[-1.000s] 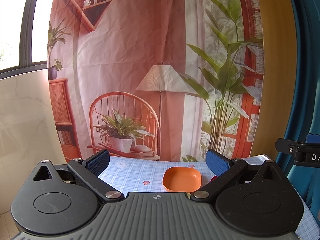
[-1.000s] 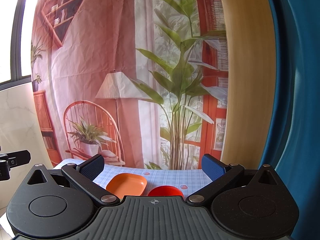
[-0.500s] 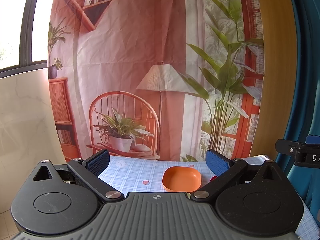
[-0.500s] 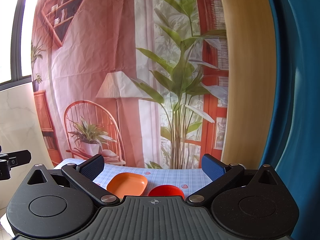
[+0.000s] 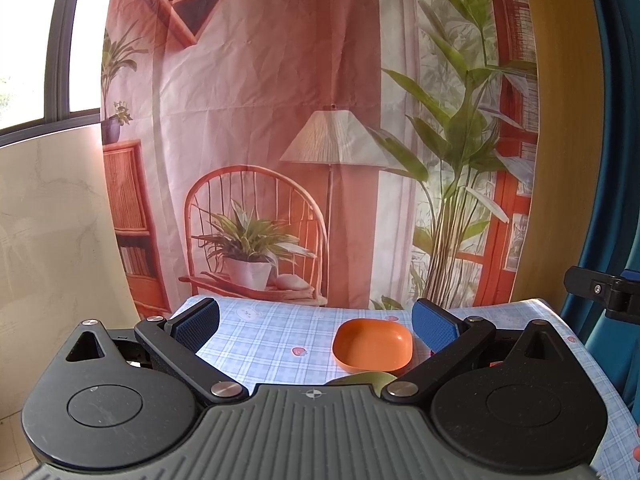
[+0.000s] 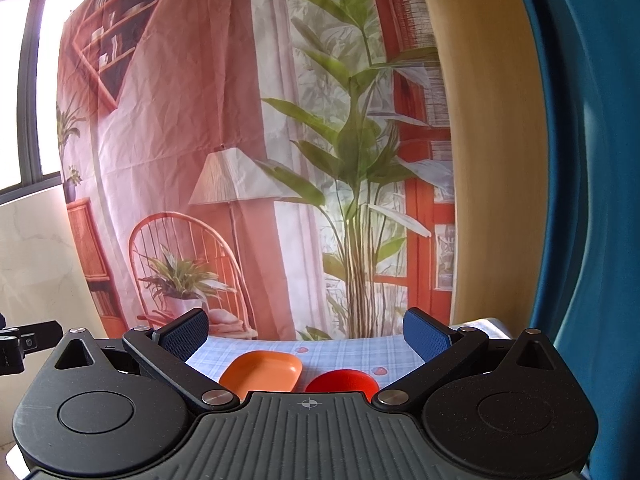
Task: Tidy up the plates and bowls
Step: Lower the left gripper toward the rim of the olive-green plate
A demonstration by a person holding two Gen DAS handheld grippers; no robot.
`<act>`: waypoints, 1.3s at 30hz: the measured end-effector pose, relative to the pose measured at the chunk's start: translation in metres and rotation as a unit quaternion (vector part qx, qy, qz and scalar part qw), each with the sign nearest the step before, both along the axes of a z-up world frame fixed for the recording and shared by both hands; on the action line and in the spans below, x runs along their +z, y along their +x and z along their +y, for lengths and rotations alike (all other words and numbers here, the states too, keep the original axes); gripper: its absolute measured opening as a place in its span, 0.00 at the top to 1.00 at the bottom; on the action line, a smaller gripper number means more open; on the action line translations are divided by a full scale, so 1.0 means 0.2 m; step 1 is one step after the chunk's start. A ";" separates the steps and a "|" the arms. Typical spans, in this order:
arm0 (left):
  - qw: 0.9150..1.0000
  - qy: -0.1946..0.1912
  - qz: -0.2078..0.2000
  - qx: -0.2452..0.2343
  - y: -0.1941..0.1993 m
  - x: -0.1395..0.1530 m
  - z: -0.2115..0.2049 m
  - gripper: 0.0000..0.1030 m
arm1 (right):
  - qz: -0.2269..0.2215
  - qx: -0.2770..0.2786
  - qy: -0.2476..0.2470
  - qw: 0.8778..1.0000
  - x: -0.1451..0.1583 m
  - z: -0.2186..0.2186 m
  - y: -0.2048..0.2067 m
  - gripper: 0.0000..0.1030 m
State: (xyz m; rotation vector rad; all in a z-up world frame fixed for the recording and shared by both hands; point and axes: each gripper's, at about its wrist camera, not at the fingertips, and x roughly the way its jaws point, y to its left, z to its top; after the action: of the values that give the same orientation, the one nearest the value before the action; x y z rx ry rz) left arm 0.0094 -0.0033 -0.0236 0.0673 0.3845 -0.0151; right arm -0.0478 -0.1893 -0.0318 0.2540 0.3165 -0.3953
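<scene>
Our left claw (image 5: 316, 322) is released, its two blue pads wide apart with nothing between them, and our right claw (image 6: 306, 336) is released in the same way, also empty. Both hang above the near edge of the table (image 5: 264, 340), which wears a blue checked cloth. The orange bowl (image 5: 373, 345) stands upright toward the far edge of the table, a little to the right of the middle, and in the right view the red bowl (image 6: 343, 381) lies just beside it on its right; we cannot tell if the two touch. A green dish (image 5: 366, 379) shows only as a thin rim under the body of the left claw, so its shape stays unknown to us. We judge that nothing is stacked yet and the first grasp is still to come. The danger we see is this: the bowls look smooth and shallow, so a pad that meets the rim at an angle could push the bowl along the cloth instead of pinching it, toward the far edge. Because the orange and red bowls are so close, a pad going down between them may knock the neighbour. The half-hidden green dish may also be struck by the left claw when it descends.
</scene>
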 end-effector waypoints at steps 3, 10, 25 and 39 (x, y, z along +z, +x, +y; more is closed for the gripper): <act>1.000 0.009 0.013 0.002 0.02 -0.07 0.00 0.00 | 0.007 0.000 -0.003 1.000 -0.08 0.01 0.03 0.00; 0.999 0.015 0.051 0.009 0.06 -0.26 0.02 0.00 | 0.036 0.015 0.004 0.999 -0.29 0.08 0.07 0.00; 0.984 -0.042 0.174 -0.001 0.15 -0.64 0.09 0.14 | 0.105 0.054 0.004 0.993 -0.59 0.18 0.14 0.00; 0.968 -0.095 0.233 -0.017 0.16 -0.85 0.12 0.19 | 0.149 0.082 0.051 0.984 -0.79 0.22 0.11 0.20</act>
State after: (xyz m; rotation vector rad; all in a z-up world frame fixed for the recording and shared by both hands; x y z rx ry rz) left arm 0.0415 0.0208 -0.1941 -0.1236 0.8513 -0.1024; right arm -0.0257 -0.1456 -0.1903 0.2669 0.6485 -0.2527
